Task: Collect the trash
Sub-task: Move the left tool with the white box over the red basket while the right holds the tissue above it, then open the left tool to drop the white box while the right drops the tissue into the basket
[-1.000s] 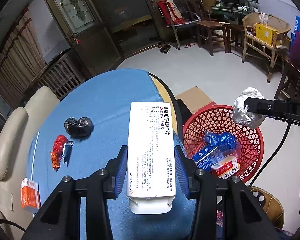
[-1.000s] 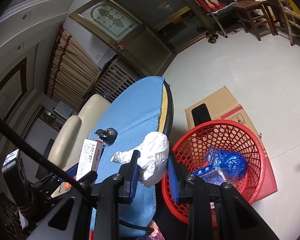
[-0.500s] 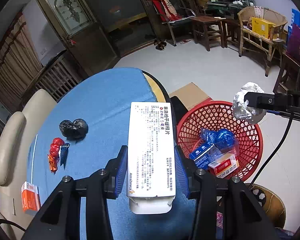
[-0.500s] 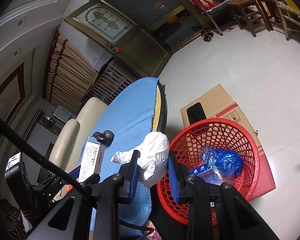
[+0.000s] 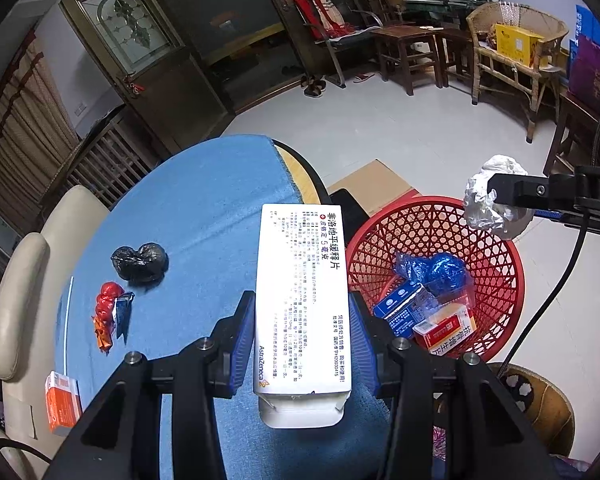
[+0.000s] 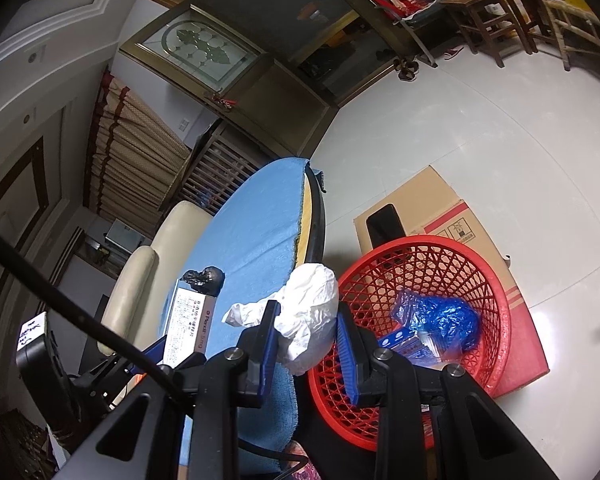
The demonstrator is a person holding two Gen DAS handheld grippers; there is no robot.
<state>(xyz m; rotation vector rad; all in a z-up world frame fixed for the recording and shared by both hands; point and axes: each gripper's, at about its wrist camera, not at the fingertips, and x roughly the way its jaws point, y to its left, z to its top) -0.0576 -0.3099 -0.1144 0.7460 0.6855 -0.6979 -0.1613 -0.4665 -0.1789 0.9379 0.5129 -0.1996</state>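
My left gripper (image 5: 302,340) is shut on a long white medicine box (image 5: 302,292) and holds it over the blue table edge beside the red mesh basket (image 5: 500,240). My right gripper (image 6: 306,344) is shut on a crumpled white paper wad (image 6: 314,312); in the left wrist view the wad (image 5: 482,200) hangs above the basket's far right rim. The basket (image 6: 496,292) holds a blue plastic bag (image 5: 440,270) and small cartons (image 5: 444,328). On the table lie a black bag (image 5: 140,262), a red wrapper (image 5: 108,308) and an orange box (image 5: 62,400).
The round table has a blue cloth (image 5: 204,200). A cream chair (image 5: 24,292) stands at its left. A cardboard box (image 6: 416,204) lies on the floor behind the basket. Wooden chairs and a stool (image 5: 408,52) stand far back. A cable (image 5: 548,300) hangs at right.
Both grippers have risen a little with their loads; the table and basket look slightly farther. The right gripper's wad stays over the basket's rim.
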